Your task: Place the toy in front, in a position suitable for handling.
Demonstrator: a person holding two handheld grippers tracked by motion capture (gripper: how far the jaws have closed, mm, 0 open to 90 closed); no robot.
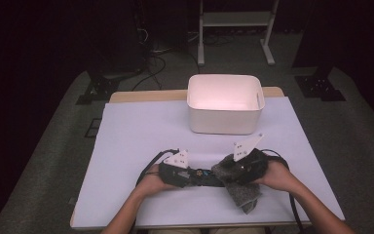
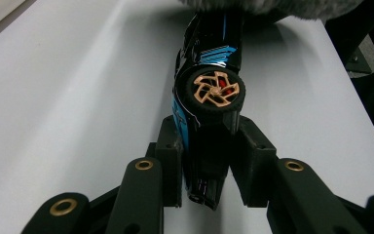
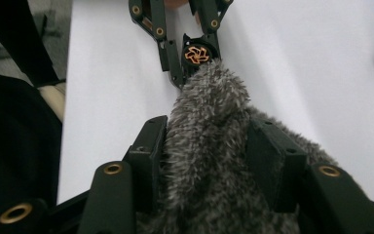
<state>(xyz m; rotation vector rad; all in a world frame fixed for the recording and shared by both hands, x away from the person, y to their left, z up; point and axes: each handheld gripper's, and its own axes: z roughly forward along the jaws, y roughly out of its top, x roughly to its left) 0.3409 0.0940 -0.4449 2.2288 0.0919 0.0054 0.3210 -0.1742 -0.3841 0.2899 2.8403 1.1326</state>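
Observation:
A black toy car (image 2: 209, 97) with blue stripes and gold wheels lies on its side on the white mat (image 1: 136, 141). My left gripper (image 2: 208, 163) is shut on its rear end. In the high view that gripper (image 1: 193, 176) points right, near the table's front edge. A grey fuzzy cloth (image 3: 209, 112) covers the car's front end (image 3: 196, 54). My right gripper (image 3: 210, 148) faces the left one, its jaws standing apart with the cloth bulging between them. In the high view the cloth (image 1: 242, 193) hangs below the right gripper (image 1: 233, 173).
A white plastic bin (image 1: 224, 122) stands at the back middle of the mat. Cables trail from both grippers along the forearms. The mat's left and right parts lie bare. Beyond the table are dark floor, cables and stand legs.

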